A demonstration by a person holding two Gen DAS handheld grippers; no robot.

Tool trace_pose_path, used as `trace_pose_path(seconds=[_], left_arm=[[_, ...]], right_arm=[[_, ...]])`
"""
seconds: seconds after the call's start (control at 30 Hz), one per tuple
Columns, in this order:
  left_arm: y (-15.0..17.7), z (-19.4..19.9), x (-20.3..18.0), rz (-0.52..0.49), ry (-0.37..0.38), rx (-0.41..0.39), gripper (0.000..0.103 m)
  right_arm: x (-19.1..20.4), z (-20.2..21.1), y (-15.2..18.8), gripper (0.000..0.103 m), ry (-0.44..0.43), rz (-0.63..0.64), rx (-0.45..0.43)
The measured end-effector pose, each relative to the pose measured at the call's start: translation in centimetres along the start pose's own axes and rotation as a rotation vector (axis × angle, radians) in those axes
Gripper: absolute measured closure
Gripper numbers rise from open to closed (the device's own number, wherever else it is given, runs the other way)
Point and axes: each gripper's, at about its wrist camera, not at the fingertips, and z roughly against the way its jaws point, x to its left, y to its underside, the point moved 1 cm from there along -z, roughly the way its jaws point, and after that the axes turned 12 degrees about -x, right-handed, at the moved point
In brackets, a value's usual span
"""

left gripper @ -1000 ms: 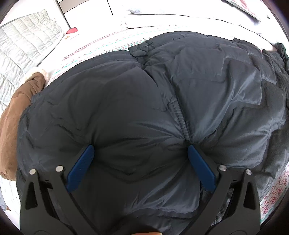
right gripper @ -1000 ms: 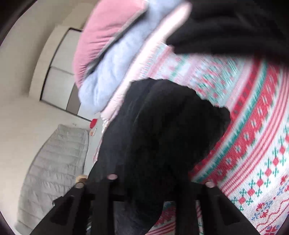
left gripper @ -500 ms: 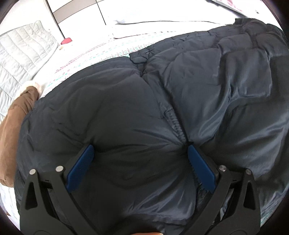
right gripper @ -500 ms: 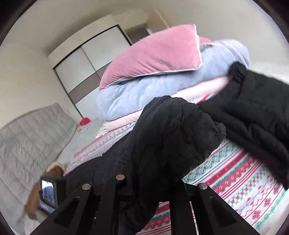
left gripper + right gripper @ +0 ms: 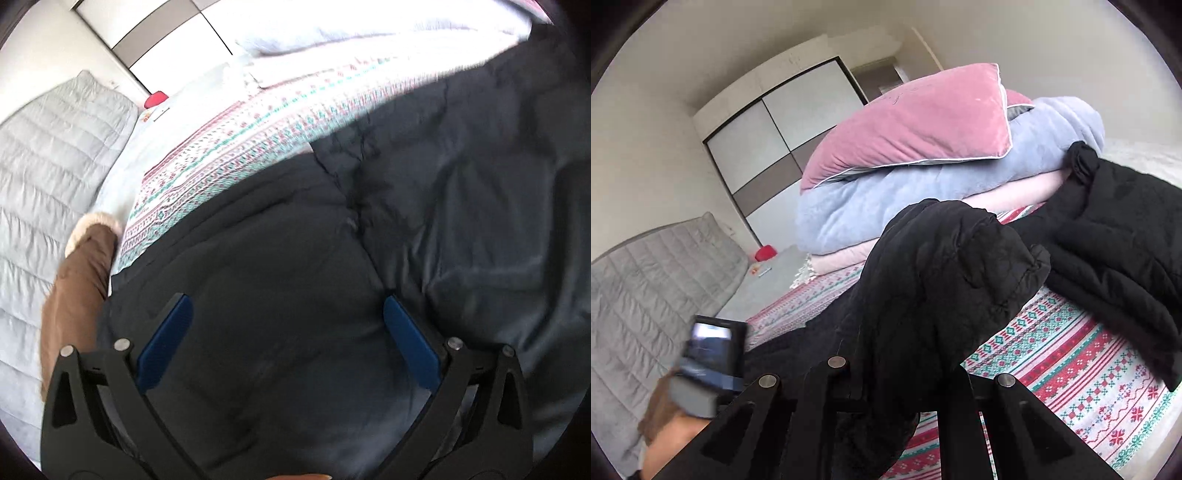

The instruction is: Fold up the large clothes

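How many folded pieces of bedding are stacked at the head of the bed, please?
3: a pink cushion on top, a blue fleece blanket beneath it, and a pale pink blanket at the bottom. The black jacket may hide more.

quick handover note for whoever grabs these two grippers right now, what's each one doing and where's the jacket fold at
Left gripper: jaws wide, blue pads pressed into the dark puffer jacket, not pinching it.
Right gripper: shut on a raised fold of the jacket, held up over the patterned bedspread.
Done: one edge lifted.
Left: carry that fold across, lay it flat, finish folding.
Brown garment lies beside the jacket, untouched.
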Motion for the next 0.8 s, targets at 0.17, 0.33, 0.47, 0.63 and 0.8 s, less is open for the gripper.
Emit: trace_pose_path(seconds=[0.17, 0.33, 0.47, 0.63, 0.8], left_arm=[[-0.2, -0.7, -1.1, -0.064, -0.03, 0.014, 0.0], [-1.9, -0.5, 1.7, -0.002, 0.035, 0.029, 0.0], [-2.3, -2.9, 0.9, -0.034, 0.01, 0.082, 0.0], [-2.0, -3.0, -0.7, -0.091, -0.054, 0.068, 0.0], [-2.0, 0.4, 3.7, 0.044, 0.058, 0.048, 0.0]], right_arm=[[1.2, 0.2, -0.1, 0.092, -0.043, 0.038, 0.002], [1.0, 0.4, -0.4, 0.092, -0.053, 0.02, 0.005], [0.9, 0.3, -0.5, 0.091, -0.068, -0.01, 0.017], [1.7, 0.3, -0.3, 0.091, -0.073, 0.012, 0.018], [1.7, 0.2, -0.5, 0.091, -0.069, -0.007, 0.019]])
